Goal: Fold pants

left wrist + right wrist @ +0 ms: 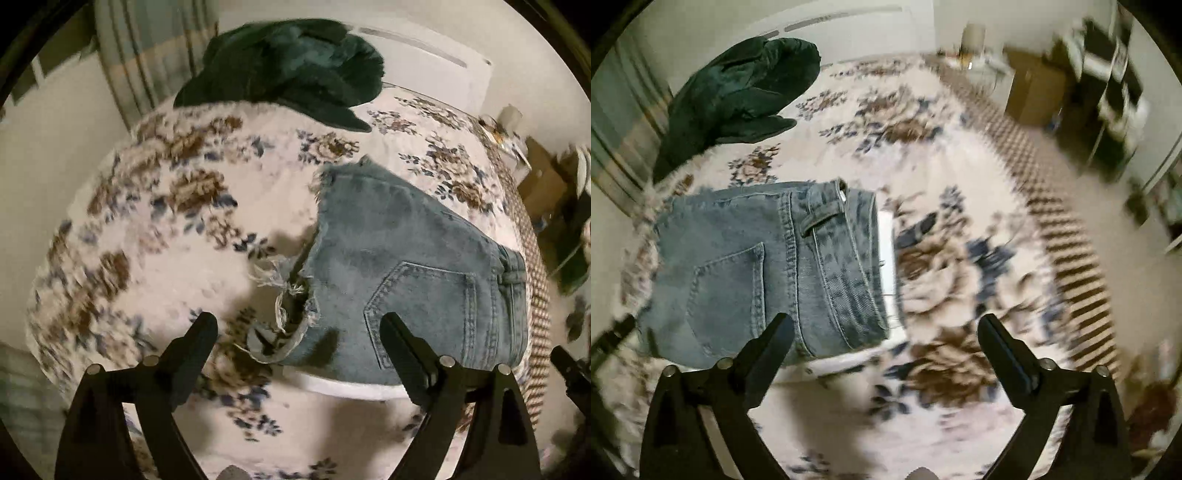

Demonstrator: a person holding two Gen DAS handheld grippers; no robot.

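— Jeans (399, 273) lie folded into a compact bundle on the floral bedspread (155, 229), close to the bed's near edge. Where do they sit relative to each claw?

— For the left claw (299, 328) the bundle lies ahead and to its right; the frayed hems (284, 295) face that claw's midline and the back pocket (424, 306) sits just beyond its right finger. For the right claw (886, 332) the bundle lies ahead and to its left, with the waistband (827, 236) running away from the camera.

— And the long axis?

— It runs across the bed, roughly along the near edge, hems toward the left claw, waistband toward the right one. Each claw is nearest its own end.

— What state are the claws in?

— Both stand wide apart and hold nothing. Neither touches the denim; they hover above the bed, angled downward. Both views are blurred, so fine contact is hard to judge.

— How far along does the folding look?

— Judging by the stacked layers, mostly finished. If another fold is wanted, it would turn on bringing the hem end over toward the waistband, which falls to the left claw.

— Anything else on the bed?

— A dark green garment (295, 70) lies heaped at the far edge, well apart from the jeans.
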